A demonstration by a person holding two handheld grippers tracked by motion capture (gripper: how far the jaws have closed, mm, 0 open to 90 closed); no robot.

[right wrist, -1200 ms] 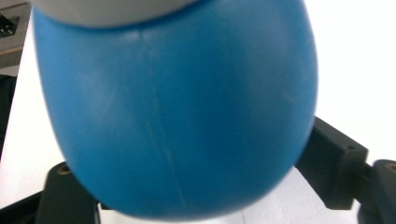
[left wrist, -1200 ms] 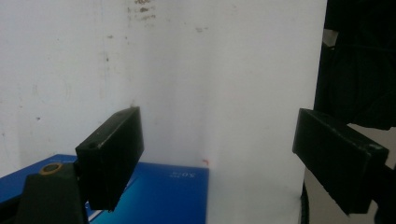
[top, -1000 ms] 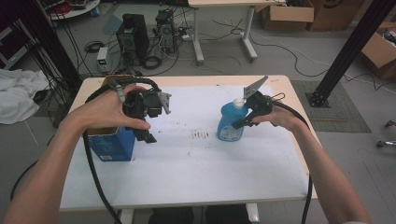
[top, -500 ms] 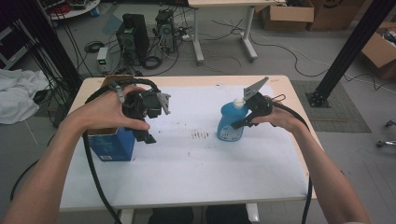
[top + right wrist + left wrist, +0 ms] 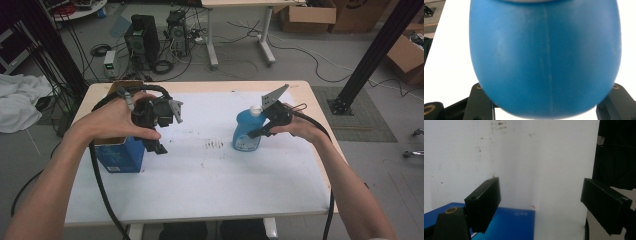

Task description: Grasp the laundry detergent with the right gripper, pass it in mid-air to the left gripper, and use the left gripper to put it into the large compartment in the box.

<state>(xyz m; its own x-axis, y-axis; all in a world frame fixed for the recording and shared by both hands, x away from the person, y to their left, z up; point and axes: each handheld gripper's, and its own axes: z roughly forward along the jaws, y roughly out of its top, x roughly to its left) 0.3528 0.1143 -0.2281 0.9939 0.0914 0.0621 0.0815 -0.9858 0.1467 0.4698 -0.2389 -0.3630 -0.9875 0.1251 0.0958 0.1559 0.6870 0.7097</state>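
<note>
Right gripper view: tongs [image 5: 546, 100] newly tightened around bottle [image 5: 544, 57]

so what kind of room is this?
Likely a lab or workshop: computer towers and loose cables on the floor, cardboard boxes by a second desk, a black frame strut beside the table.

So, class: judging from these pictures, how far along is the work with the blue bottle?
Done: the right gripper has reached the blue bottle, which stands upright on the white table. In hand: its jaws have just been closing, one either side of the bottle's body; a firm grip isn't certain. Left: lifting or moving it. The left gripper hangs open above the blue box.
</note>
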